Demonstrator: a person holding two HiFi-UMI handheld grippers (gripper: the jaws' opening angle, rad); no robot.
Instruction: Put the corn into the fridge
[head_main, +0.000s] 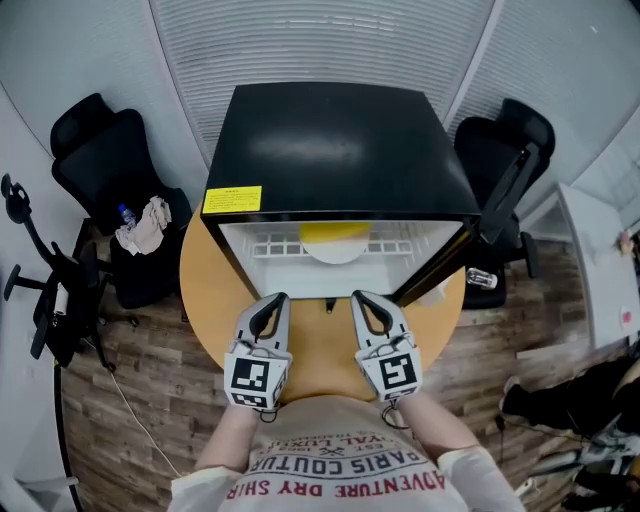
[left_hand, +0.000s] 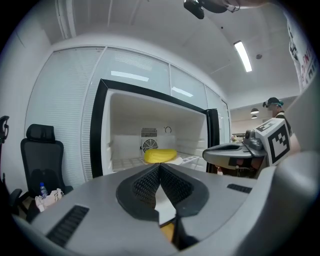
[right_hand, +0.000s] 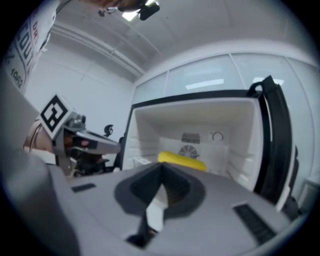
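Observation:
The yellow corn (head_main: 335, 232) lies on a white plate (head_main: 337, 252) on the wire shelf inside the open black fridge (head_main: 330, 150). In the gripper views the corn (left_hand: 160, 156) (right_hand: 181, 161) shows straight ahead, in front of the rear fan grille. The fridge door (head_main: 505, 195) is swung out to the right. My left gripper (head_main: 279, 298) (left_hand: 160, 166) and right gripper (head_main: 359, 297) (right_hand: 161, 166) hover side by side over the table just before the fridge opening. Both are shut with nothing between the jaws.
The fridge stands on a round wooden table (head_main: 200, 285). A black office chair (head_main: 105, 150) on the left holds a bottle and a cloth (head_main: 145, 225). Another black chair (head_main: 500, 140) stands behind the open door at the right. The floor is wood planks.

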